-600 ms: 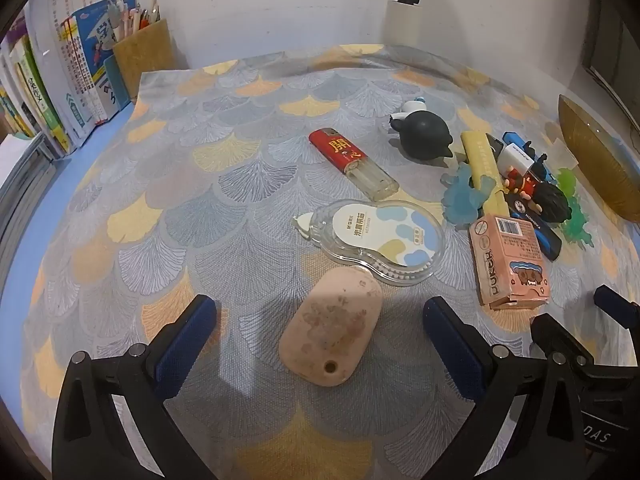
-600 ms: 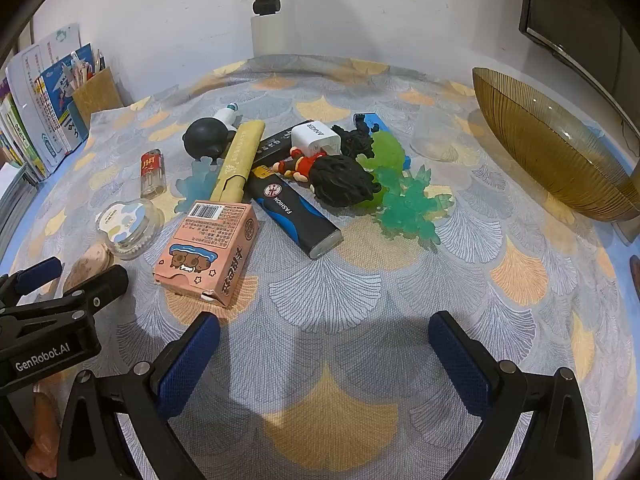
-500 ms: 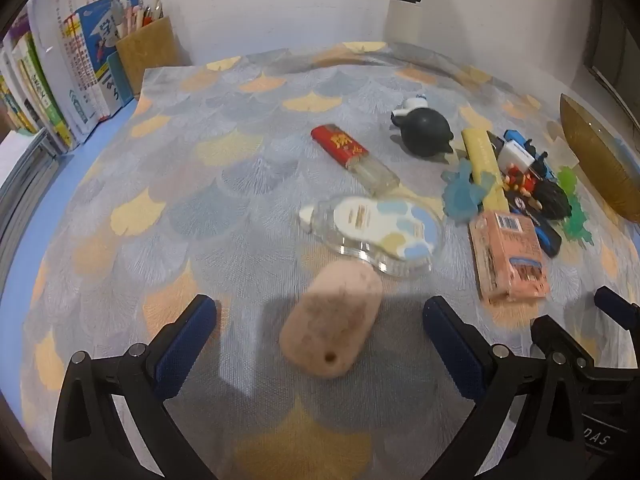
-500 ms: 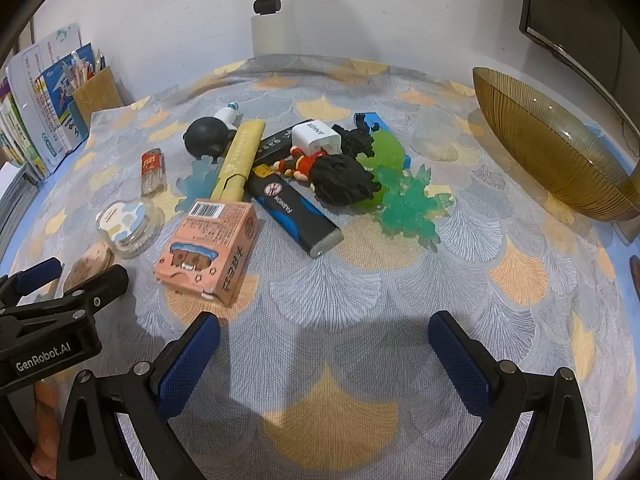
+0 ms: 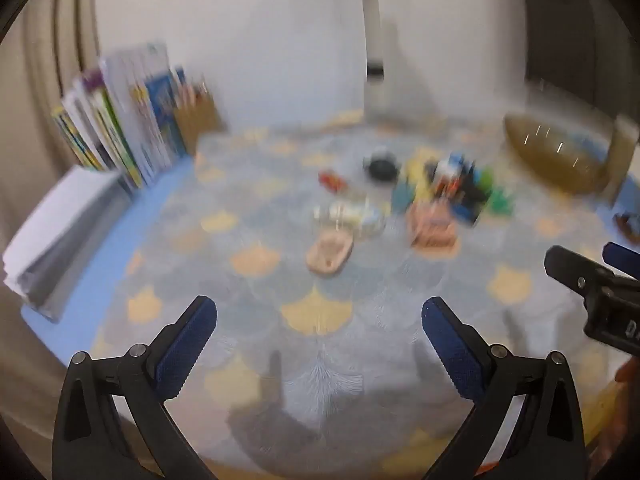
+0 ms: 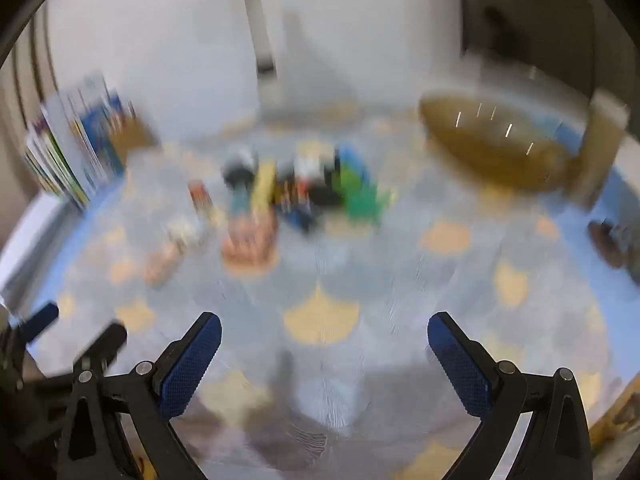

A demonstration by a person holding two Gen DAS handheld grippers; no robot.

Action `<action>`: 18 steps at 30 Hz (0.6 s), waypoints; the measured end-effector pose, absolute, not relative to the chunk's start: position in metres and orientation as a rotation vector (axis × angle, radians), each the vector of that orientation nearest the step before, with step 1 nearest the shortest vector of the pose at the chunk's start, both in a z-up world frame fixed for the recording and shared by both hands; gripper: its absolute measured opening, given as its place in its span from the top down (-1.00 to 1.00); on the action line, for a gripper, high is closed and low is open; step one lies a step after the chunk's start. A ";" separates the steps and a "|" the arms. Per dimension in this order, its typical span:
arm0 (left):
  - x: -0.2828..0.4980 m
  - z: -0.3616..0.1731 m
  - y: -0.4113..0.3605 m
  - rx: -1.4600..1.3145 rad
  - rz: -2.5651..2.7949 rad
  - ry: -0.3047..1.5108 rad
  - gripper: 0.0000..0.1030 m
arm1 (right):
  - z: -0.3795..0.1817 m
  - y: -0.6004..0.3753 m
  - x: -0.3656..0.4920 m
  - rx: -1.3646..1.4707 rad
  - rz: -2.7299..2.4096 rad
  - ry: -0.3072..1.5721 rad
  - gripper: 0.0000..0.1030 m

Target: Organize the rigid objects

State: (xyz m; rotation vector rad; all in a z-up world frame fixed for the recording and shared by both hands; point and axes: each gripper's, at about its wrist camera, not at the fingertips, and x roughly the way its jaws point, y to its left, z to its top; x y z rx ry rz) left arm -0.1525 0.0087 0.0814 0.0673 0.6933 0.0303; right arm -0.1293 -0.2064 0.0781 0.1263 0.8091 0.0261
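Both views are blurred by motion. A heap of small objects (image 5: 444, 196) lies mid-table: a peach oval piece (image 5: 330, 254), a pink box (image 5: 434, 228), a black round toy (image 5: 382, 166), a red lighter (image 5: 332, 180), green figures (image 6: 364, 196). The heap also shows in the right wrist view (image 6: 280, 196). My left gripper (image 5: 319, 328) is open and empty, well back from the heap. My right gripper (image 6: 324, 340) is open and empty, also well back. The right gripper's body shows at the right of the left wrist view (image 5: 592, 280).
An amber glass bowl (image 5: 552, 160) stands at the back right, seen also in the right wrist view (image 6: 496, 144). Books and a pencil holder (image 5: 132, 128) stand at the back left. A white stack (image 5: 52, 232) lies at the left edge. A white post (image 5: 374, 52) rises at the back.
Both grippers have pulled back and up, away from the objects; the table now looks smaller and farther. Nothing was picked up. The objects lie where they were.
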 end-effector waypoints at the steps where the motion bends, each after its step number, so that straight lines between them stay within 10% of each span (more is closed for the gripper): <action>1: -0.158 0.091 0.014 0.053 0.029 0.666 -0.99 | 0.091 -0.207 -0.138 0.115 0.023 0.766 -1.00; 18: -0.221 0.158 -0.018 0.010 0.046 0.497 -0.99 | 0.168 -0.211 -0.220 0.068 -0.037 0.593 -1.00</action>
